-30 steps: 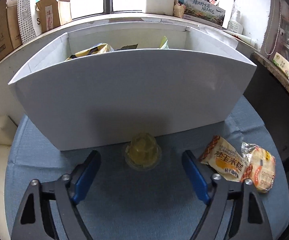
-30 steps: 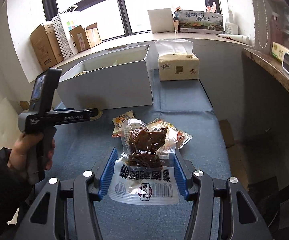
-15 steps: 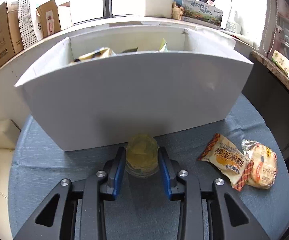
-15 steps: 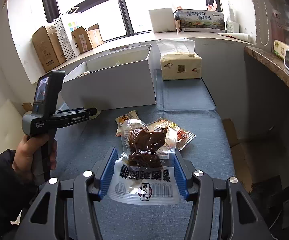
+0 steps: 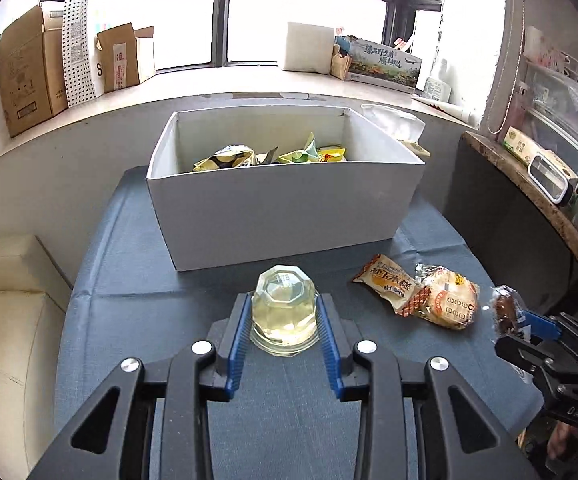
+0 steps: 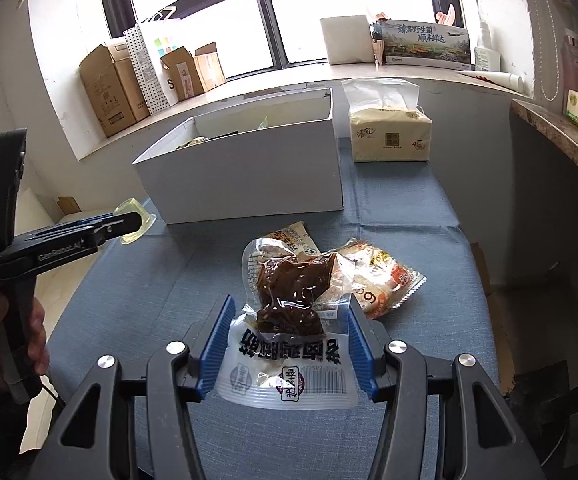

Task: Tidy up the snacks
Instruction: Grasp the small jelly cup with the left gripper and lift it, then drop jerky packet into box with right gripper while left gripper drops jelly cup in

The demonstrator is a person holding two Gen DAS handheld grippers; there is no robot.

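Jelly cup [image 5: 284, 309] is clamped in left tongs [image 5: 284, 334] (clear of the surface [image 5: 129, 280]); braised-meat pouch [image 6: 289, 320] is clamped in right tongs [image 6: 289, 346].

Left gripper [image 5: 283, 322] angled downward, fingers [image 5: 236, 340] clamped together, right gripper [image 6: 287, 344] angled downward, gripping

left gripper [image 5: 283, 326]: jaws, wide apart a second ago, now clamped on the clear plastic jelly cup with pale yellow filling [image 5: 283, 312] | jelly cup: off the blue tablecloth [image 5: 129, 280], now lifted clear of it | white cardboard box [image 5: 281, 216]: earlier looming close, now farther off, its snack packets visible inside
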